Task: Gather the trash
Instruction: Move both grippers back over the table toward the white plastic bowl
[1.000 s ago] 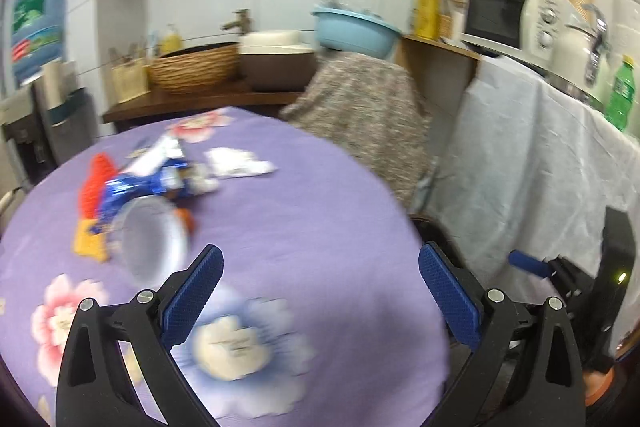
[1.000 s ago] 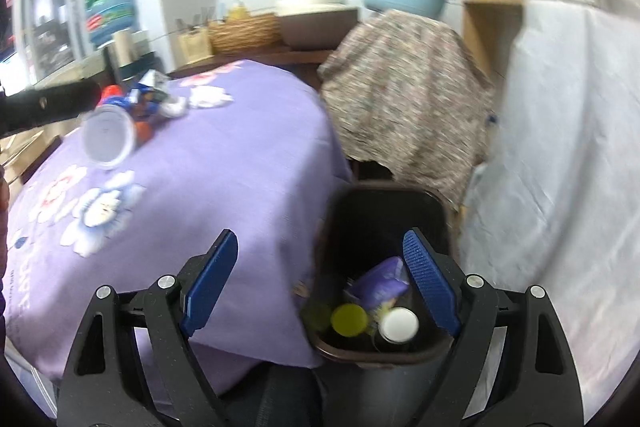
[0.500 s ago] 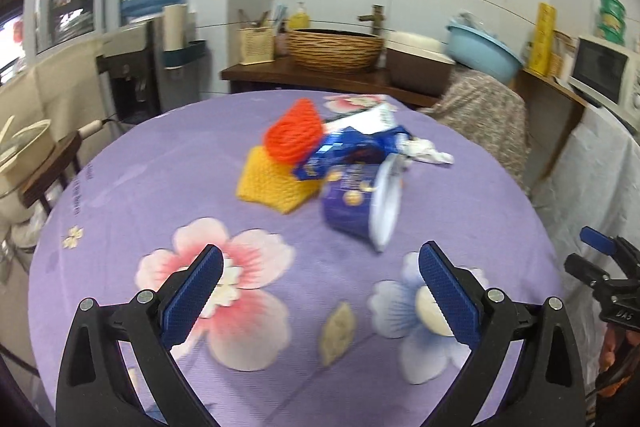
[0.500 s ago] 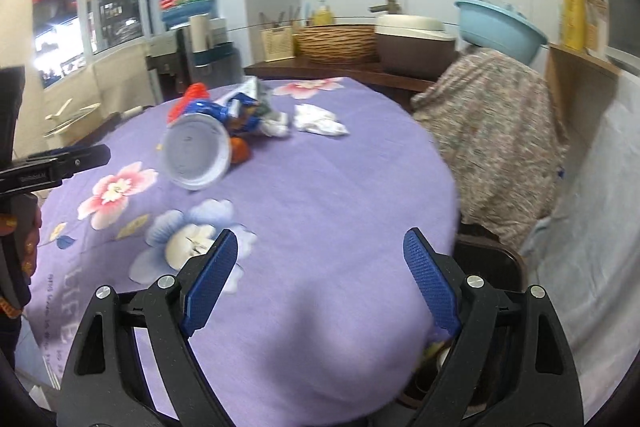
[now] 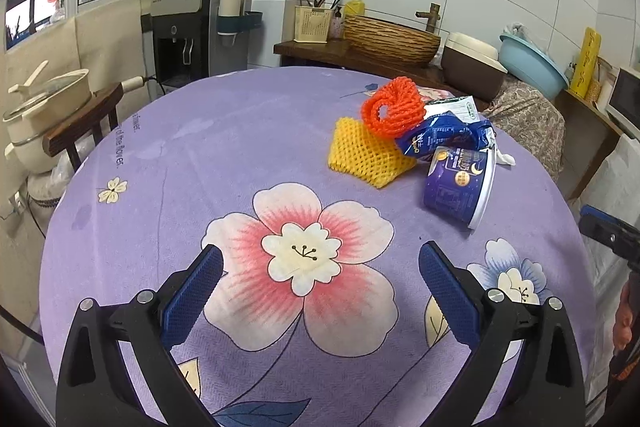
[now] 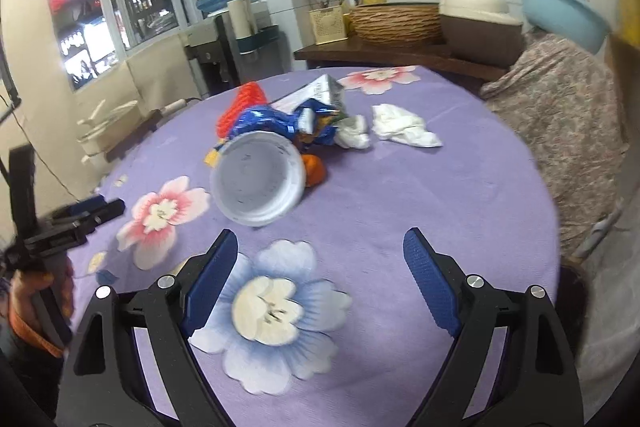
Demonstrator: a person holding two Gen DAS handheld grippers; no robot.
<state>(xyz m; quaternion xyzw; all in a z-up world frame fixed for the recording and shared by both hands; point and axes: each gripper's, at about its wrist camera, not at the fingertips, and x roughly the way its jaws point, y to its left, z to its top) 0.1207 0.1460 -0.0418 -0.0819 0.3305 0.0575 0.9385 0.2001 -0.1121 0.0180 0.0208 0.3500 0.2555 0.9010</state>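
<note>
A heap of trash lies on the round table with the purple flowered cloth (image 5: 168,163): a tipped blue paper bowl (image 5: 460,187), an orange foam net (image 5: 394,107), a yellow foam net (image 5: 364,155) and a blue wrapper (image 5: 444,137). In the right wrist view the bowl's white inside (image 6: 258,183) faces me, with crumpled white tissue (image 6: 402,127) to its right. My left gripper (image 5: 320,279) hovers open over the pink flower, short of the heap. My right gripper (image 6: 320,267) is open and empty over a blue flower, just short of the bowl.
A wooden counter (image 5: 316,47) with a wicker basket (image 5: 390,37) and a blue basin (image 5: 532,61) stands behind the table. A water dispenser (image 5: 188,27) is at the back left, and a chair with a pot (image 5: 44,107) at the left.
Both views swung left from the bin and the covered counter onto the table. The trash heap came into the middle of both views and nearer. Both grippers stayed open and empty.
</note>
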